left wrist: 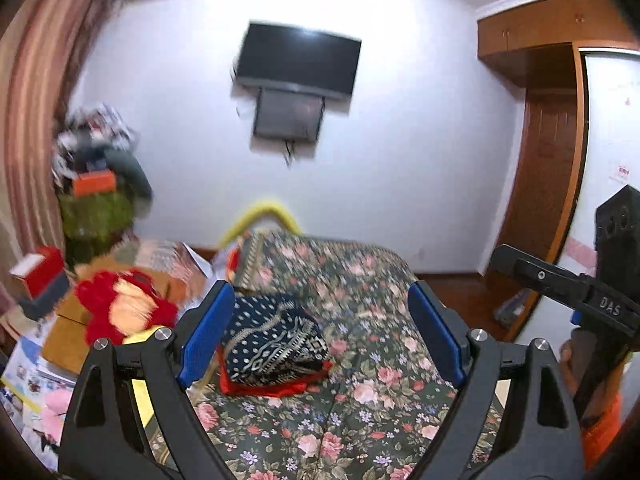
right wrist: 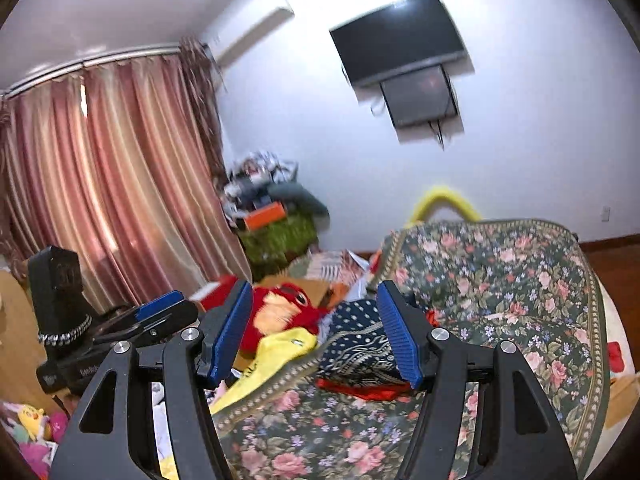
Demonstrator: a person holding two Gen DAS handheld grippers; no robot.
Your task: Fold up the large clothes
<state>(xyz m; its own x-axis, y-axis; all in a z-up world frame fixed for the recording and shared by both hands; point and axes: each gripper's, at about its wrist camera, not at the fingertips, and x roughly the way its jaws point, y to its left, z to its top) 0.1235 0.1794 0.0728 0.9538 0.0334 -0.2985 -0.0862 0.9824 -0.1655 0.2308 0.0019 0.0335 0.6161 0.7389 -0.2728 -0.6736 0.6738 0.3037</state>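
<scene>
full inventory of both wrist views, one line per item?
folded cloth: 1, navy patterned, on the bed
red cloth: 1, under the navy one
bedspread: 1, green floral, covers the bed
yellow cloth: 1, bed's left edge
plush toy: 1, red, left of bed
TV: 1, black, on wall
curtain: 1, pink, left
wardrobe: 1, brown, right
left gripper: blue fingers apart, empty
right gripper: blue fingers apart, empty

Bed: floral cover (left wrist: 360, 360) (right wrist: 500, 300)
On bed: folded navy patterned cloth (left wrist: 272, 344) (right wrist: 360, 340) atop folded red cloth (left wrist: 288, 387) (right wrist: 360, 390)
Beside navy cloth: yellow cloth (right wrist: 280, 356) at bed's edge
</scene>
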